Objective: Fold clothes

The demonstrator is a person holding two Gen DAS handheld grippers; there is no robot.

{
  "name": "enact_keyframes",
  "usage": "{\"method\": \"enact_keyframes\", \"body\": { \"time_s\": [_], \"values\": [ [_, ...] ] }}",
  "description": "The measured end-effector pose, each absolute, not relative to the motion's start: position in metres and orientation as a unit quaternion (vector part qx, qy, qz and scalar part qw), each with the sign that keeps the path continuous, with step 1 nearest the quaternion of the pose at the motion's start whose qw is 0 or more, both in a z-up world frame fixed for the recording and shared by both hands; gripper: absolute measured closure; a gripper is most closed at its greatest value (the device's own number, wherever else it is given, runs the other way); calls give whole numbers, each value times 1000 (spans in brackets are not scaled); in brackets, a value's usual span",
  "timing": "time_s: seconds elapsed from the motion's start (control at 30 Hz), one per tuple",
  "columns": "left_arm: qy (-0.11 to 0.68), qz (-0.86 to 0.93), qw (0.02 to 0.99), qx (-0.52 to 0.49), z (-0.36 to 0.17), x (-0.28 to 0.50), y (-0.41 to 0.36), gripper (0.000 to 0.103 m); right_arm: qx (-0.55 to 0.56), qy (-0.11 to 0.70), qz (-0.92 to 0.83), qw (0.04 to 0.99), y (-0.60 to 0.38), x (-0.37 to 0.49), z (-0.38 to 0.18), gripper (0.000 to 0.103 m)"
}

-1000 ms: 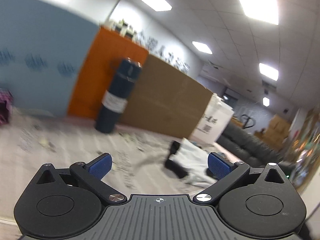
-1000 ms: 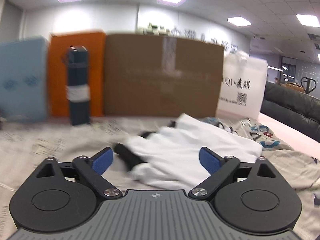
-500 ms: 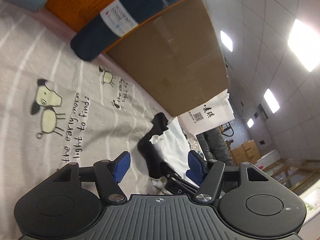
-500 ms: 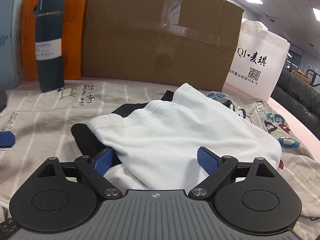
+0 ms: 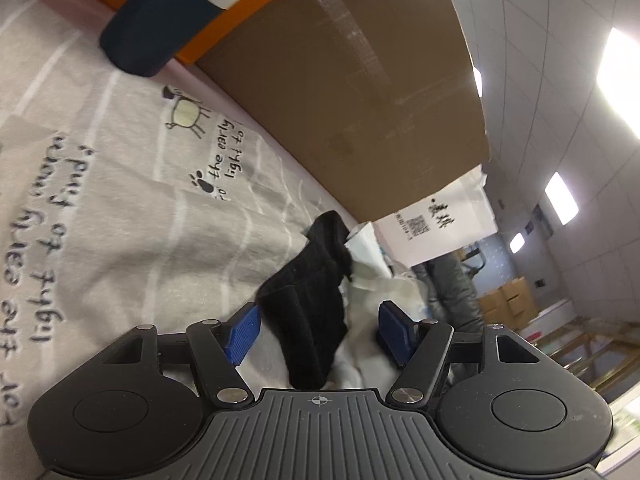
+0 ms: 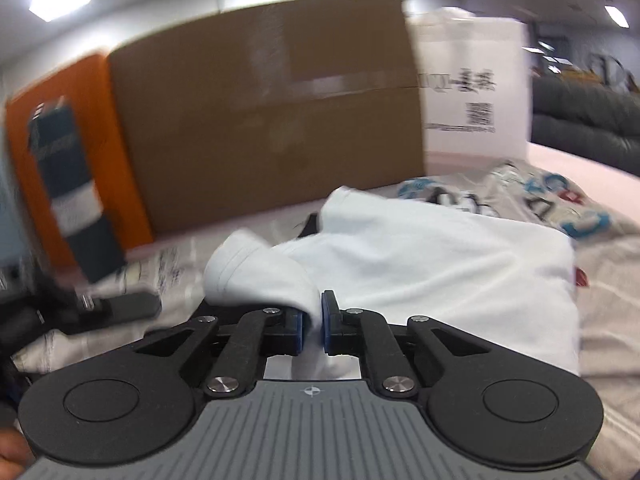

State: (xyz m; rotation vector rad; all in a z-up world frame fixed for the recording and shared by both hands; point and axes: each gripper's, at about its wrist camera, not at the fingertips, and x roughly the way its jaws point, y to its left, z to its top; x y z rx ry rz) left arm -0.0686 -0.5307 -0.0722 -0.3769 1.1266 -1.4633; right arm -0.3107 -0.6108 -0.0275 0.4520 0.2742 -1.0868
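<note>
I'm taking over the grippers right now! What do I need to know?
Right gripper: shut on a fold of the white shirt.
Left gripper: jaws opening, the black garment between them, not pinched.
Both clothes lie bunched together on the printed grey sheet, in front of the cardboard box.
Done: white shirt grabbed.
Left: separate the clothes, spread them, fold each.

R gripper (image 6: 313, 322) pinching white shirt (image 6: 420, 264) edge.
</note>
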Motion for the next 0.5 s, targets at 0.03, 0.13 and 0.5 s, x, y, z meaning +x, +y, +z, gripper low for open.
{"method": "enact_keyframes", "body": {
  "time_s": [0.03,0.13,0.5],
  "values": [
    [475,-629,596,-150,-71,-73,-536,35,226,111,-518,817,-613,-319,-26,95],
    [449,-638,616,-111,-68,-90,-549,32,266,57,-539,797,-618,-345,-23,97],
    [375,-671,637,-49,-69,-124,-563,100,298,-37,-530,793,-614,-379,-19,98]
  ]
}}
